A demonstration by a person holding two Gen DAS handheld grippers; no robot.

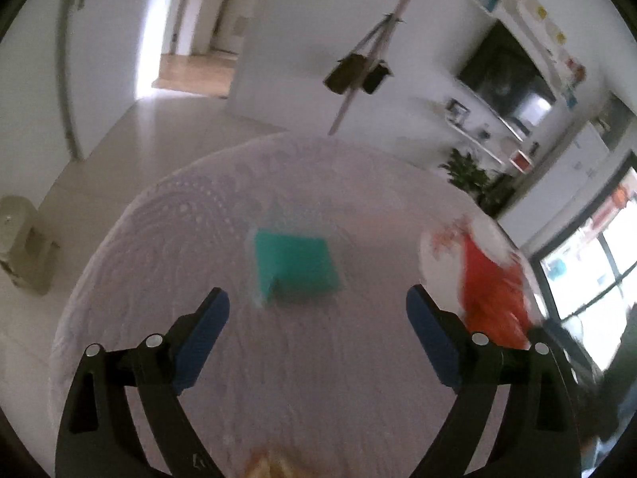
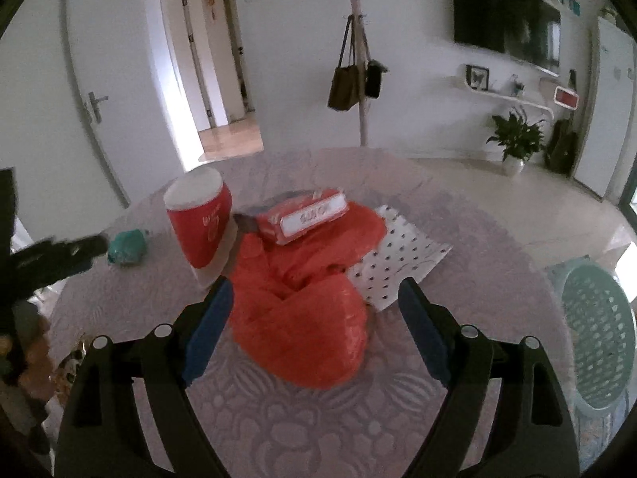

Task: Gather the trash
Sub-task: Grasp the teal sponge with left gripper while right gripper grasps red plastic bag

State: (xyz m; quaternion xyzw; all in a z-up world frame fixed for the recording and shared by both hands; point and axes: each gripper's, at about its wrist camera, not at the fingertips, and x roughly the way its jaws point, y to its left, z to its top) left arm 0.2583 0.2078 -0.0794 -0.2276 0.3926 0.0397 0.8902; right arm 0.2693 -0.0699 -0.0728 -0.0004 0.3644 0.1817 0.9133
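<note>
A teal packet (image 1: 296, 265) lies on the round table's lilac cloth (image 1: 278, 378), just ahead of my open, empty left gripper (image 1: 317, 314); it also shows small in the right wrist view (image 2: 126, 247). My right gripper (image 2: 314, 314) is open with a crumpled red plastic bag (image 2: 302, 310) between its fingers, not held. Behind the bag lie a red box (image 2: 304, 219), a tipped red paper cup (image 2: 201, 223) and a dotted white paper (image 2: 398, 255). The red bag (image 1: 493, 298) and the cup (image 1: 442, 255) sit blurred at the right of the left view.
A pale green slatted basket (image 2: 597, 334) stands beside the table on the right. A coat stand with bags (image 2: 358, 75), a plant (image 2: 515, 139) and a TV (image 2: 505, 12) are beyond. Yellowish items (image 1: 270, 466) lie at the table's near edge.
</note>
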